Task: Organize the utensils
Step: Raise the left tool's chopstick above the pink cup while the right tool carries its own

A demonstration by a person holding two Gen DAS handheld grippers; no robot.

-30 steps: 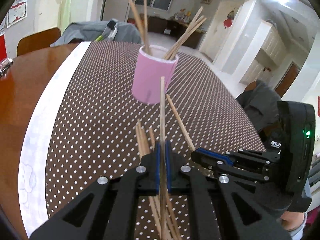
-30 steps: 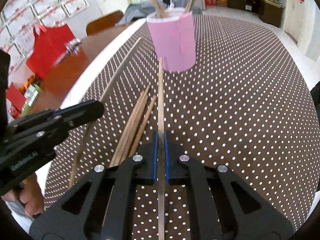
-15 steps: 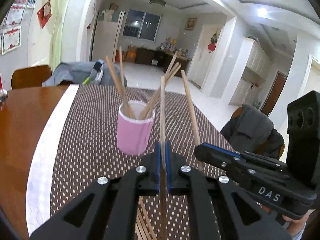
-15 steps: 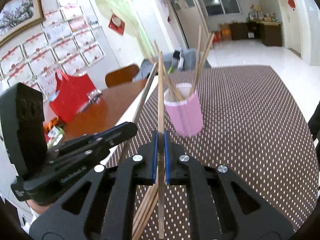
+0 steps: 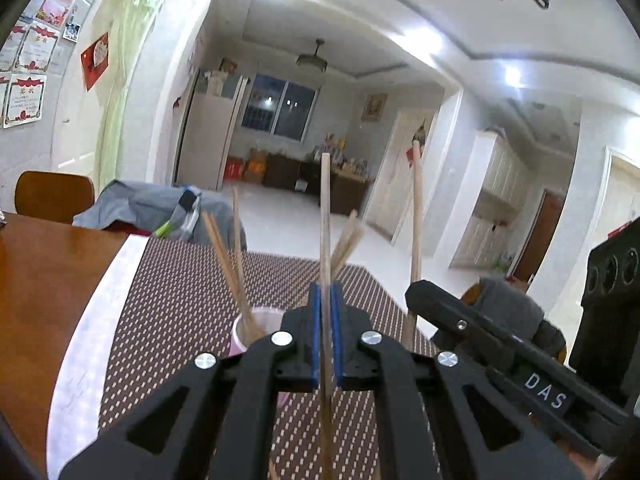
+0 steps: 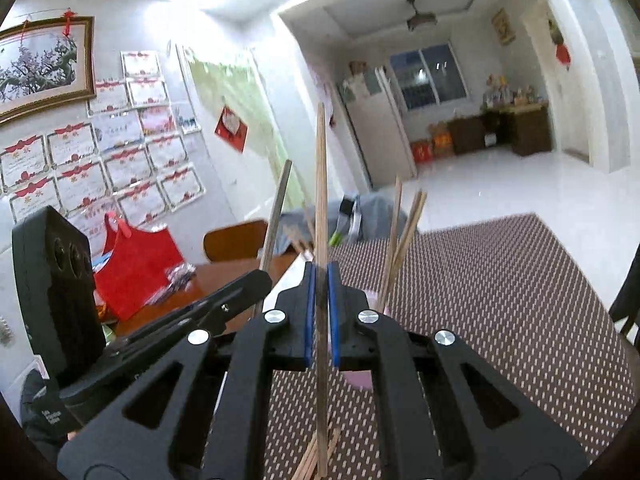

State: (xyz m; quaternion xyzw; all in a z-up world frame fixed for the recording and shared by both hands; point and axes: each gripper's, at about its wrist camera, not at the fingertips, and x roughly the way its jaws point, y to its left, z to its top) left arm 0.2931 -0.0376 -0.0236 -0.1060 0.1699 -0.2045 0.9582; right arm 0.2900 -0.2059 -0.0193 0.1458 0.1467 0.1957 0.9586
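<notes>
One chopstick (image 5: 325, 216) is being pinched upright in left tongs (image 5: 326, 336), another (image 6: 321, 184) in right tongs (image 6: 320, 312). Pink cup (image 5: 256, 326), 12 o'clock, is already holding approx. five; loose ones (image 6: 316, 456) at 6 are still waiting on bench (image 5: 48, 280).

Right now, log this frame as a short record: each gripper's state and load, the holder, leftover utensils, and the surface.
left gripper: shut on a chopstick, held upright
right gripper: shut on a second chopstick, held upright
pink cup: on the mat beyond both grippers, mostly hidden by the fingers, several chopsticks standing in it
loose chopsticks: a small pile on the mat below the right gripper
dotted brown mat: covers the wooden table
stage: both sticks lifted, neither in the cup yet
</notes>
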